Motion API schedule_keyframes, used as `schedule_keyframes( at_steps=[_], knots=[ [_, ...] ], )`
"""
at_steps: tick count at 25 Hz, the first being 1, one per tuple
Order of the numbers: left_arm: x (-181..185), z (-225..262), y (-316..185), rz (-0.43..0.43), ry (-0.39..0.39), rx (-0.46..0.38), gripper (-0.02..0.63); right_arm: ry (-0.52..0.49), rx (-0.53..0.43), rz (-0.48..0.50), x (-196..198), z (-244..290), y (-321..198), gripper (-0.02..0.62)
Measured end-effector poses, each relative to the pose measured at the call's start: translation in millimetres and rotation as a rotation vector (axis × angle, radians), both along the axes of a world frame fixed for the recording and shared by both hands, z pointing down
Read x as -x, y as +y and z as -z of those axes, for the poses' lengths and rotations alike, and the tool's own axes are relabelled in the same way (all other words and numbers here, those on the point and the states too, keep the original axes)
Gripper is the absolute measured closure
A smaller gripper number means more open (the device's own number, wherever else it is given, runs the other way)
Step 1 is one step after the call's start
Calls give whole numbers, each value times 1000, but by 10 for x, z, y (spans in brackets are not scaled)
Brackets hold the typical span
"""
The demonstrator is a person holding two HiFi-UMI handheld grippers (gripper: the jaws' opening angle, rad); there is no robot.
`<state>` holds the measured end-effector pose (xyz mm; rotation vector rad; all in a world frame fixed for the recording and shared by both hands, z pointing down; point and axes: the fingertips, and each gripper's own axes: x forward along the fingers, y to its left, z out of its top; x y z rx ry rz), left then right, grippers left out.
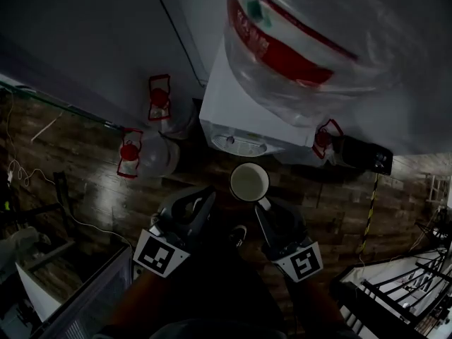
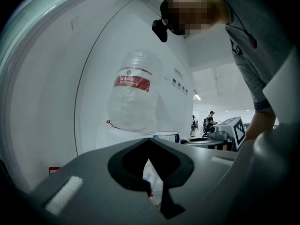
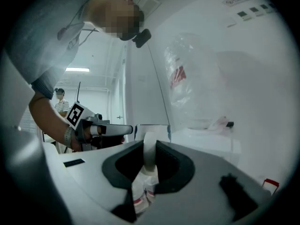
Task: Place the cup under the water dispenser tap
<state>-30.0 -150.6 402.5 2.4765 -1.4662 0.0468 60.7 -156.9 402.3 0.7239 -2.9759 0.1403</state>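
A white cup (image 1: 248, 182) hangs above the dark wood floor, just in front of the white water dispenser (image 1: 233, 104), which carries a big clear bottle (image 1: 304, 34). My right gripper (image 1: 263, 205) is shut on the cup's handle (image 3: 149, 149), and the cup body (image 3: 152, 130) stands just past the jaws. My left gripper (image 1: 205, 198) hovers beside the cup on its left, its jaw tips touching with nothing between them (image 2: 149, 140). From the left gripper view the cup rim (image 2: 164, 135) peeks over the jaws. The dispenser's taps are not clearly visible.
Empty bottles with red handles (image 1: 152, 154) lie on the floor left of the dispenser. Another red handle (image 1: 325, 136) and a black object (image 1: 360, 154) sit at its right. A metal railing (image 1: 402, 288) is at the lower right, a cabinet (image 1: 70, 295) at the lower left.
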Motion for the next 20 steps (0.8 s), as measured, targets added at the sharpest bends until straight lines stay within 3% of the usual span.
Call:
schedule_keyframes(
  at_steps=[6, 20],
  knots=[
    [119, -630, -241, 4, -34, -49, 598, -6, -4, 1, 151, -668, -190, 532],
    [227, -2008, -326, 12, -78, -42, 598, 80, -46, 44, 370, -2106, -248, 532]
  ],
)
